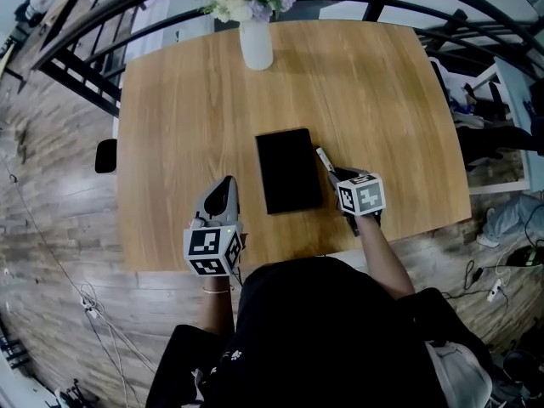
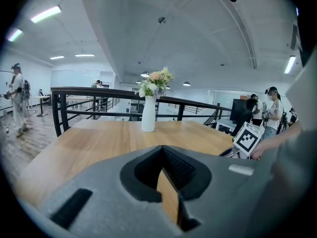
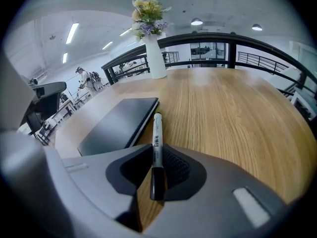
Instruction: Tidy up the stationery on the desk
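The left gripper [image 1: 223, 189] is held over the near left part of the wooden desk [image 1: 382, 100]; its jaws are pressed together, and nothing is between them. At the far edge a white vase [image 1: 256, 41] with flowers is placed. A black notebook [image 1: 288, 170] is laid flat at the middle. Just right of it, a white marker pen [image 1: 324, 160] is clamped at its black cap end by the right gripper [image 1: 338, 177], with the barrel pointed to the far side.

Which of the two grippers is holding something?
The right gripper: it clamps a white marker with a black cap. The left gripper is shut and empty.
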Available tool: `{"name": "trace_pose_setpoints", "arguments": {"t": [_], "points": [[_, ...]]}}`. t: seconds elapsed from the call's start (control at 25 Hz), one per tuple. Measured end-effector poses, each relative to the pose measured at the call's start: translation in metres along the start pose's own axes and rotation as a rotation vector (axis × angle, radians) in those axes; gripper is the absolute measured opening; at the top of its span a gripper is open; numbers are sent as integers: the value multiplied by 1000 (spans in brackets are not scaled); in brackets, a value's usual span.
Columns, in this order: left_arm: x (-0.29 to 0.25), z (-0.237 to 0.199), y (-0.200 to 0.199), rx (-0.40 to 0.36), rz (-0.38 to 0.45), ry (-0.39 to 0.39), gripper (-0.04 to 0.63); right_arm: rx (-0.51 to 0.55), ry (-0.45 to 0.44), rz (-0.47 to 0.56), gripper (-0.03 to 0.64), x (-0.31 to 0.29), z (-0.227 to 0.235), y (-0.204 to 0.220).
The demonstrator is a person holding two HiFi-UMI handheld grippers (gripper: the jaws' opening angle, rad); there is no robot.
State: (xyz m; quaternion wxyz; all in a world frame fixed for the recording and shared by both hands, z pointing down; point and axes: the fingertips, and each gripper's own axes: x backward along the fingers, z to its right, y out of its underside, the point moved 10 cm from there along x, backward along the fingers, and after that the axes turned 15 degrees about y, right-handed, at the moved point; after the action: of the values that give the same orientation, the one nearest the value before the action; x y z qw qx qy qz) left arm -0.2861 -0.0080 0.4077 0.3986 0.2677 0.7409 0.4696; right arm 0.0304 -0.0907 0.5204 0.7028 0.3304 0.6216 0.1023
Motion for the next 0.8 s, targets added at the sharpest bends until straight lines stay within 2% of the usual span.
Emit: {"name": "trace_pose_setpoints", "arguments": {"t": [0.8], "points": [[10, -1, -2, 19, 38, -10, -6, 7, -146, -45, 95, -2, -18, -5]]}}
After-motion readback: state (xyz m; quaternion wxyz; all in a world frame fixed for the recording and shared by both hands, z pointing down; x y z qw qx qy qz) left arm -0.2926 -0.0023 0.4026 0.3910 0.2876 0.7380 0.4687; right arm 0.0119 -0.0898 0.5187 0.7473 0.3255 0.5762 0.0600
